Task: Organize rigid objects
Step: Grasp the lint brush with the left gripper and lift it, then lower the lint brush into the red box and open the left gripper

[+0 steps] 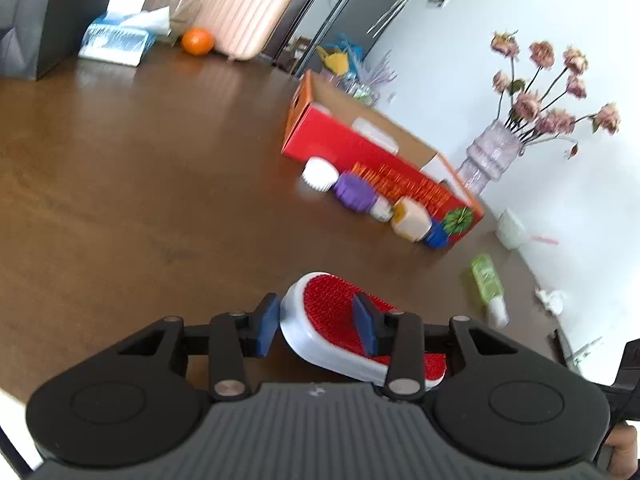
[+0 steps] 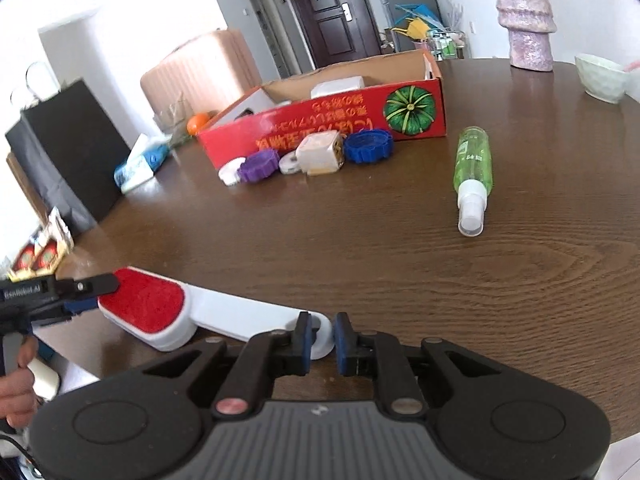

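Observation:
A white lint brush with a red pad (image 1: 332, 312) (image 2: 144, 304) is held between both grippers near the table's front edge. My left gripper (image 1: 320, 328) is shut on the brush's red head; it also shows in the right wrist view (image 2: 86, 296). My right gripper (image 2: 320, 342) is shut on the white handle end (image 2: 322, 340). A red cardboard box (image 1: 372, 152) (image 2: 320, 120) stands farther back with white items inside. A green spray bottle (image 1: 488, 284) (image 2: 472, 172) lies on the table.
Beside the box's front lie a white cap (image 2: 230, 172), purple cap (image 2: 260, 164), beige block (image 2: 320, 152) and blue cap (image 2: 368, 144). A vase (image 2: 524, 20), pale bowl (image 2: 600, 76), tissue pack (image 1: 116, 40), orange (image 1: 197, 41) and black bag (image 2: 68, 152) ring the brown table (image 2: 400, 260).

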Tool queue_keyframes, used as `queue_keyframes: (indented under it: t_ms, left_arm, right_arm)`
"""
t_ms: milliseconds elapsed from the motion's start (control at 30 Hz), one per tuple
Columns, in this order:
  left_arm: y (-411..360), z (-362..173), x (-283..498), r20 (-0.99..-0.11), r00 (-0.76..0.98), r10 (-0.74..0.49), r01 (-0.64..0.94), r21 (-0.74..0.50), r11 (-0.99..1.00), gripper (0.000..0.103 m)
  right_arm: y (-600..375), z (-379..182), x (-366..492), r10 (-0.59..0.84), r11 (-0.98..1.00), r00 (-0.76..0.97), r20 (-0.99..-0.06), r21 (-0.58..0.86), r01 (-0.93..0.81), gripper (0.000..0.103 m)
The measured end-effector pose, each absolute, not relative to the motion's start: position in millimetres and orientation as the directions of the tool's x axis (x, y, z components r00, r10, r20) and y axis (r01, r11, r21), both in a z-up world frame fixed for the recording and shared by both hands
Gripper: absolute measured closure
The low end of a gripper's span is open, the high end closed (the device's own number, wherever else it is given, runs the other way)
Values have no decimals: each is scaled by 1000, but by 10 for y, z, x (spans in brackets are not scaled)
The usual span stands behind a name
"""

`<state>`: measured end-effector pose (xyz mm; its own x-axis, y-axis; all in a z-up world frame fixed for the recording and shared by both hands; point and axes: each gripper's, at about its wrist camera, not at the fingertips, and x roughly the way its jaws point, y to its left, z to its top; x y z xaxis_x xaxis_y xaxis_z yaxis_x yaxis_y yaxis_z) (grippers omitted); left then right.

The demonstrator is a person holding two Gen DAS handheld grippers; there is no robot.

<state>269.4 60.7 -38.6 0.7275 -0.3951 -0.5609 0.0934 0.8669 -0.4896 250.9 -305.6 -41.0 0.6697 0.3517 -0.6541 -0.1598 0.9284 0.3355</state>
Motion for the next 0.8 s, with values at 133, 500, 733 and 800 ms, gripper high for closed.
queue_keyframes:
  t_ms: [133,500,733,800]
  left_arm:
    - [562,-124,2968,-508,753,-418,149,-487,861,63]
    - [284,402,4512,-428,781,-454,225,-486,845,62]
    - [167,186,5218,-486,759,-432,202,-455,867,62]
    - [152,100,5311,-507,749,-426,198,-443,874,62]
  right_arm:
    - [-3127,-180,2674,351,927,715,-605,334,-172,90]
    - [-3344,517,4104,302,942,803,-514,289,-170,90]
    - [-3420,307,5000,297,943,761,-577,303,-138,90]
    - [-3423,200,5158,291,946,744,-602,297,-130,90]
